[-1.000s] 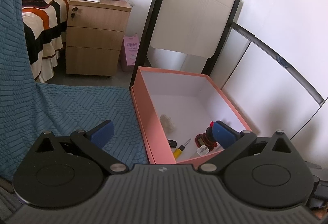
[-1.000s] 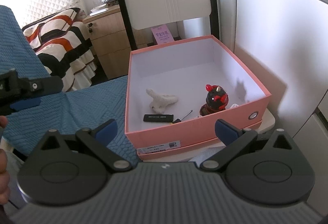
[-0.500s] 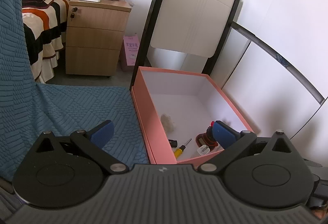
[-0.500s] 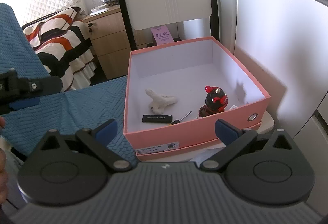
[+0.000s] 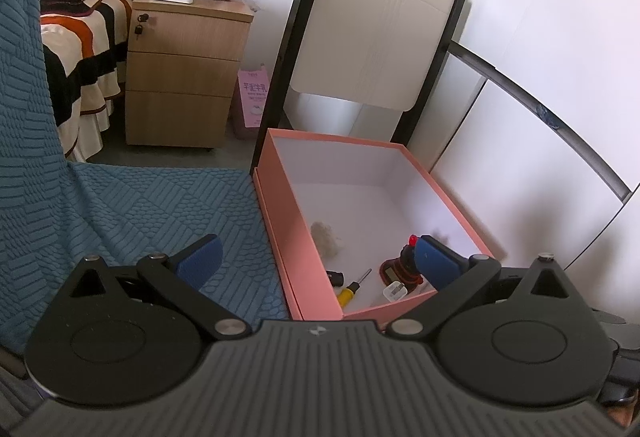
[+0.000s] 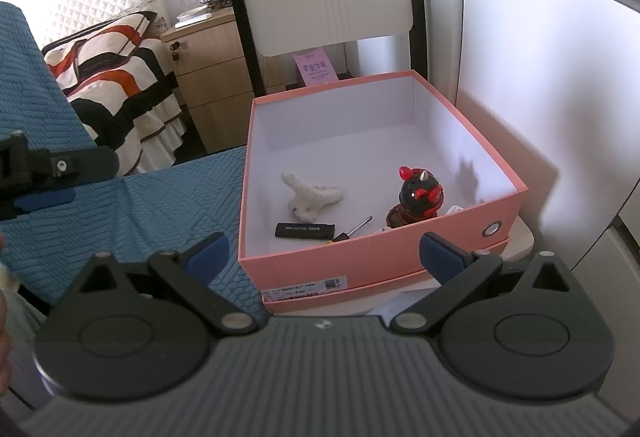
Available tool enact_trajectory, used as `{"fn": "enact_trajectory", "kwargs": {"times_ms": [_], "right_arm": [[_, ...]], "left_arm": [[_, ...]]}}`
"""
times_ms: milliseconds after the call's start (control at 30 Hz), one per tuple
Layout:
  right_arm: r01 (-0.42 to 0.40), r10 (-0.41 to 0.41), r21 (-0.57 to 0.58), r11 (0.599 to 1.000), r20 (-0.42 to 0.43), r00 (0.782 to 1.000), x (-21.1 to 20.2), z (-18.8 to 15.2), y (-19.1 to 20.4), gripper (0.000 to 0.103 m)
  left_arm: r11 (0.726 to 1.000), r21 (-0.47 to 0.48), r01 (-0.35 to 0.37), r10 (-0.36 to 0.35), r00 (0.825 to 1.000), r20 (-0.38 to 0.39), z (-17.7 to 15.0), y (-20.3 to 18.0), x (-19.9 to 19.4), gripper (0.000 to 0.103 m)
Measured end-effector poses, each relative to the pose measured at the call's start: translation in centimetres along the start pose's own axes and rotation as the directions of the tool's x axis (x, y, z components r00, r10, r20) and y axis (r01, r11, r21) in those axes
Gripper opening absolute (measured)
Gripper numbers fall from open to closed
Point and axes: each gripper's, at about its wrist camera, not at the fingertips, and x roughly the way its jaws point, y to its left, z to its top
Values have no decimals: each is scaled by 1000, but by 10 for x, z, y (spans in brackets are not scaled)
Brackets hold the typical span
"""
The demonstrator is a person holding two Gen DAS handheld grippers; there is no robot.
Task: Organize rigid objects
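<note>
Hovering before the pink box [image 6: 372, 257], each hand-held gripper [image 5: 316, 261] [image 6: 326, 251] gapes wide, holding nothing.

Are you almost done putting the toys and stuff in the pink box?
Looks nearly done. Inside the pink box already lie a white coral-like piece, a black stick, a small screwdriver, a black-and-red figurine and a white plug. Nothing is in hand: the left gripper and right gripper are both open and empty. No loose items show on the blue cover, so little seems left.
</note>
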Motion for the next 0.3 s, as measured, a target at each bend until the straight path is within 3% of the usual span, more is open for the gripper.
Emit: {"fn": "enact_trajectory", "kwargs": {"times_ms": [300], "right_arm": [[-1, 1, 4, 1000, -4, 1000, 1, -1, -1, 103]], "left_arm": [[1000, 2, 3, -3, 1000, 1, -1, 2, 0, 103]]}}
